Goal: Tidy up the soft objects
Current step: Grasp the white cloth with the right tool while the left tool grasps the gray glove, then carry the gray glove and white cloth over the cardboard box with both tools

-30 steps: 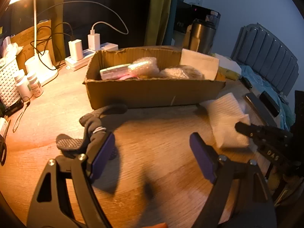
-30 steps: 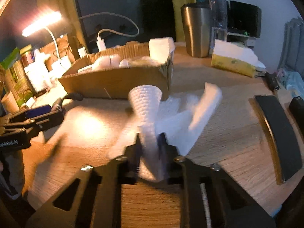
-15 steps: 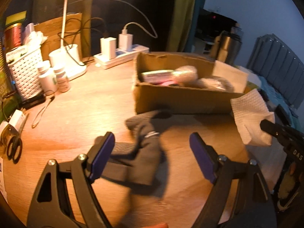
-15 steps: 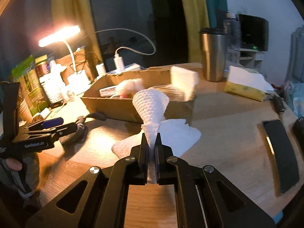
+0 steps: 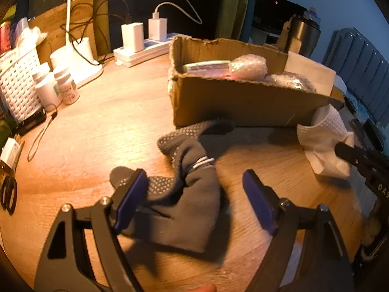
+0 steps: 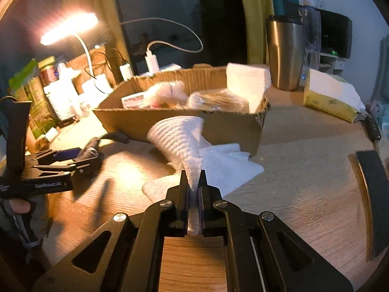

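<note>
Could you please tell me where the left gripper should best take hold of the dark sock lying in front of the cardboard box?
Probably at the bunched middle of the dark sock, near its pale band, coming down from above. There the fabric humps up off the table, while the flat cuff end offers little to pinch. The open left gripper already straddles it.

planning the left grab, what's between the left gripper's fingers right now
The dark sock lies on the table between the open left gripper; left wrist view.

Counts: 1 cardboard box (image 5: 243,99) ahead of left claw, 2 bubble-wrap bundles (image 5: 248,66) inside. 1 dark sock (image 5: 184,194) between its fingers. 2 pill bottles (image 5: 65,85), 2 chargers (image 5: 132,36) far left. 1 steel tumbler (image 6: 284,56) beyond right claw.
</note>
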A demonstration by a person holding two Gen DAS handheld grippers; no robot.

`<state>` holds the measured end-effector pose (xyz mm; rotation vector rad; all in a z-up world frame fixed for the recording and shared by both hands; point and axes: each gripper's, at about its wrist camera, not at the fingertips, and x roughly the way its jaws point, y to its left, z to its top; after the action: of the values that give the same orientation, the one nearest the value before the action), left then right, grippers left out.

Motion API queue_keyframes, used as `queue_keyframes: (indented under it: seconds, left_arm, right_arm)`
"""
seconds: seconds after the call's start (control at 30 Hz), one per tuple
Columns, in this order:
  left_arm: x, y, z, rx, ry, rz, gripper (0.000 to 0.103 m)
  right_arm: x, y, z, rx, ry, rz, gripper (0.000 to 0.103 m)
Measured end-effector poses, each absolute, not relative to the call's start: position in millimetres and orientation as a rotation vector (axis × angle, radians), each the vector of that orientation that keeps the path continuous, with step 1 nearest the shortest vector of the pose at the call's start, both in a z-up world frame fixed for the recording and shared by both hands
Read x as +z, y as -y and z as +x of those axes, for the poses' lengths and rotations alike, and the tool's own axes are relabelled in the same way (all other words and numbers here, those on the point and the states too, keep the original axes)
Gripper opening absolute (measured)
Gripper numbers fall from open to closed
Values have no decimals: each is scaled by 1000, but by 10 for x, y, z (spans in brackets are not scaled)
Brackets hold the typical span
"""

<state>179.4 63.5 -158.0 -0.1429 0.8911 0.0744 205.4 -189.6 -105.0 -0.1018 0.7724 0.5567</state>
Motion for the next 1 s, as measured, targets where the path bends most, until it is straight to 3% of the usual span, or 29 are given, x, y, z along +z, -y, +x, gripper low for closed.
queue_keyframes:
  seconds: [0.13,0.23,0.37,0.4,0.6,0.63,0.67,0.73,1.0]
  left_arm:
    - [-1586,-623,1822,73,-894,-141,81]
    - [-1584,-635,1812,63,-889,-151,80]
    - [-1576,-623,1806,58,-885,-138,66]
    - [-1573,-618,1802,55,-884,-133,58]
    - [-1556,-577,1787,21,-879,-119,39]
    - [-1551,-571,1779,15,-877,-119,37]
    - [-1543,-566,1772,9,-875,-120,34]
    - [-1521,-551,1749,-2,-869,-117,32]
    - [-1379,-482,1581,-49,-816,-117,31]
  right_arm:
    - [-1107,1907,2108,499,-780,-131,58]
    - [-1136,1915,2172,483,-792,-128,62]
    - [-1210,1878,2245,489,-843,-140,64]
    - [-1251,1848,2276,493,-871,-150,65]
    - [-1251,1722,2216,523,-869,-205,61]
    - [-1252,1704,2202,527,-866,-211,49]
    - [-1249,1700,2194,532,-864,-211,29]
    - [-1252,1699,2182,535,-863,-207,18]
    - [-1146,1668,2059,576,-826,-178,15]
